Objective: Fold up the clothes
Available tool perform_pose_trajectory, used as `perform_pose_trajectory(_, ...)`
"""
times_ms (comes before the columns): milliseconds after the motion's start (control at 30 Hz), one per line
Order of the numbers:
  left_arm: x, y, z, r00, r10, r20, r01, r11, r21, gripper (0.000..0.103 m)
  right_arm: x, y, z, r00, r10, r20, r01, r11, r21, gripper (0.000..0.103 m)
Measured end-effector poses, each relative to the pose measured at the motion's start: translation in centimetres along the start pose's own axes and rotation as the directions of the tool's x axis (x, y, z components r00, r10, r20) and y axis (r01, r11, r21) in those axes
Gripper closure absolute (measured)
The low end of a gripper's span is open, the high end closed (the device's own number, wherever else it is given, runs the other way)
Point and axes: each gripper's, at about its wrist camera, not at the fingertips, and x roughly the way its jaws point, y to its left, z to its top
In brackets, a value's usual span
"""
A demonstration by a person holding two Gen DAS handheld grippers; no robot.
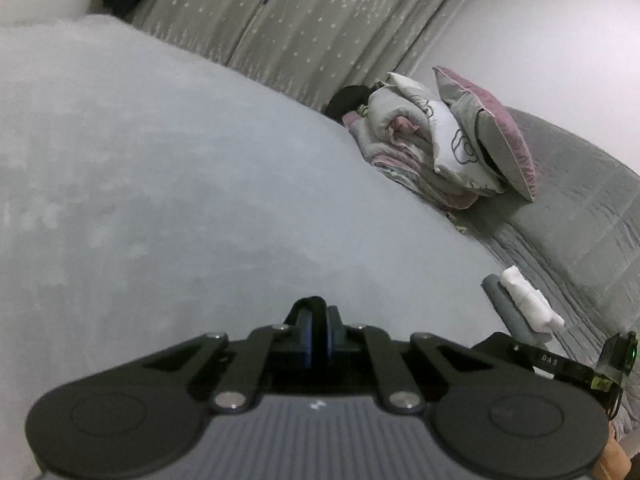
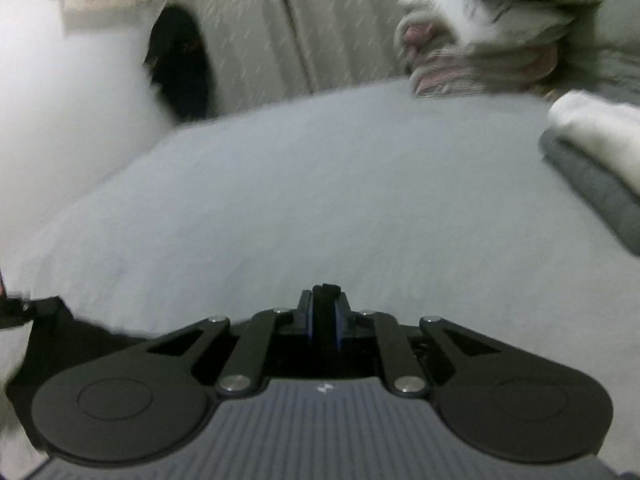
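A black garment is pinched at both ends. In the left wrist view my left gripper (image 1: 317, 314) is shut on a thin fold of the black garment (image 1: 308, 303), low over the pale grey bed sheet (image 1: 200, 184). My right gripper (image 2: 325, 300) is likewise shut on a tuft of the black garment (image 2: 326, 290), and more of that cloth hangs at the lower left (image 2: 68, 340). The right-hand tool (image 1: 560, 360) shows at the left view's lower right edge. Most of the garment is hidden under the grippers.
A folded grey and white stack (image 1: 520, 304) (image 2: 592, 160) lies on the bed to the right. Pillows and rolled blankets (image 1: 440, 140) sit farther back by the grey quilt (image 1: 580, 220). Curtains (image 1: 300, 20) and a dark object (image 2: 180, 68) stand behind the bed.
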Motion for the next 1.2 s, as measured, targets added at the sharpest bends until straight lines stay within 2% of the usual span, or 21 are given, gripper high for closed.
perform_pose_trajectory(167, 3.1, -0.7, -0.8, 0.984, 0.168, -0.065, -0.157, 0.977, 0.144, 0.095, 1.4, -0.3, -1.2, 0.995, -0.084, -0.054, 0.082, 0.996, -0.035, 0.092)
perform_pose_trajectory(300, 2.4, -0.7, -0.5, 0.982, 0.183, -0.054, -0.174, 0.975, 0.14, 0.089, 1.4, -0.1, -1.5, 0.992, -0.113, -0.054, 0.109, 0.992, -0.062, 0.09)
perform_pose_trajectory(367, 1.0, -0.9, -0.2, 0.979, 0.204, -0.016, -0.2, 0.971, 0.129, 0.064, 0.8, 0.5, -1.4, 0.991, -0.128, -0.039, 0.125, 0.989, -0.077, 0.074)
perform_pose_trajectory(400, 0.1, -1.1, -0.2, 0.977, 0.212, 0.019, -0.212, 0.968, 0.133, 0.062, 0.3, 0.9, -1.3, 0.989, -0.145, -0.022, 0.142, 0.986, -0.09, 0.062)
perform_pose_trajectory(433, -0.6, -1.6, -0.2, 0.977, 0.207, 0.055, -0.213, 0.966, 0.144, 0.061, -0.2, 1.5, -1.3, 0.986, -0.165, 0.002, 0.165, 0.98, -0.111, 0.057)
perform_pose_trajectory(533, -1.3, -3.5, -0.7, 0.987, 0.136, 0.085, -0.149, 0.971, 0.188, 0.061, -1.9, 3.5, -1.3, 0.98, -0.178, 0.083, 0.192, 0.963, -0.192, 0.057)
perform_pose_trajectory(667, 0.9, -6.7, -2.4, 0.999, 0.047, 0.015, -0.049, 0.955, 0.293, 0.061, -2.3, 6.8, -2.4, 0.997, -0.051, 0.059, 0.065, 0.957, -0.281, 0.057)
perform_pose_trajectory(833, 3.4, -8.9, -4.6, 0.997, 0.05, -0.06, -0.022, 0.916, 0.402, 0.06, -1.1, 10.2, -4.2, 0.997, 0.073, -0.017, -0.075, 0.937, -0.34, 0.06)
perform_pose_trajectory(967, 3.2, -8.8, -6.4, 0.991, 0.08, -0.105, -0.016, 0.862, 0.506, 0.054, 0.5, 11.0, -5.8, 0.989, 0.079, -0.122, -0.12, 0.915, -0.385, 0.061)
perform_pose_trajectory(1067, 2.7, -9.1, -6.8, 0.988, 0.08, -0.129, 0.005, 0.831, 0.557, 0.053, 0.1, 10.7, -5.8, 0.989, 0.083, -0.123, -0.126, 0.909, -0.398, 0.061)
perform_pose_trajectory(1133, 2.2, -9.2, -6.4, 0.986, 0.058, -0.155, 0.04, 0.824, 0.565, 0.052, -0.4, 10.2, -5.4, 0.986, 0.098, -0.136, -0.145, 0.909, -0.39, 0.061)
perform_pose_trajectory(1200, 1.2, -8.6, -5.6, 0.988, 0.041, -0.147, 0.047, 0.834, 0.55, 0.052, -1.1, 9.8, -4.5, 0.983, 0.122, -0.14, -0.167, 0.909, -0.381, 0.061)
